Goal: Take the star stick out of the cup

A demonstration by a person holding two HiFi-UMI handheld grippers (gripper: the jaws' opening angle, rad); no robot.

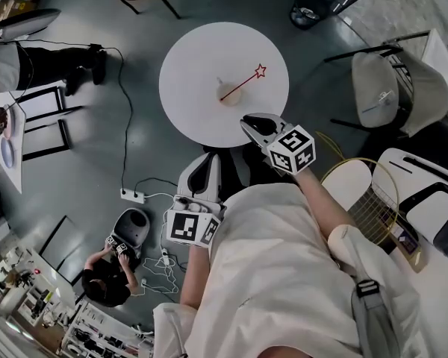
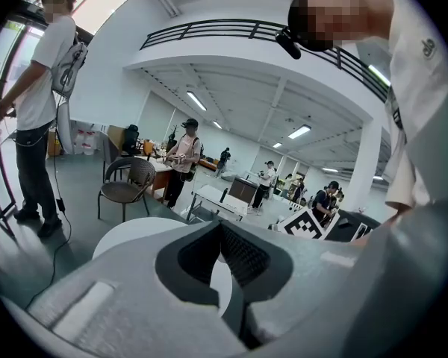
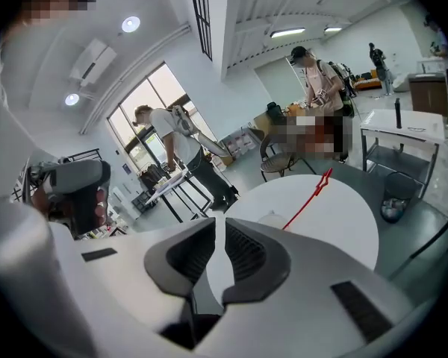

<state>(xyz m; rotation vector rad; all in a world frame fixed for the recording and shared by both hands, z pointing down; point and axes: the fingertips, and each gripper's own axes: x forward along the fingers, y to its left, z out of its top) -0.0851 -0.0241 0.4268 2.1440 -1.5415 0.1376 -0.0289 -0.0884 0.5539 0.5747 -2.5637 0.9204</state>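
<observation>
Star stick (image 1: 242, 85) leans in the cup (image 1: 230, 95), star end up and pointing away from the person. Cup sits mid round table (image 1: 190, 62).

Right gripper (image 1: 254, 123) is near the cup on the person's side, jaws a narrow slit apart, nothing between. Left gripper (image 1: 204, 171) is farther back from the cup, jaws together, empty.

Stick looks thin and light, probably stiff but easy to snap. Best hold: bare shaft just above the cup rim. Cup looks light and may tip.

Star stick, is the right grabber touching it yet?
Apart. The head view shows the right gripper at the near edge of the table, with a bare stretch between it and the star stick.
</observation>
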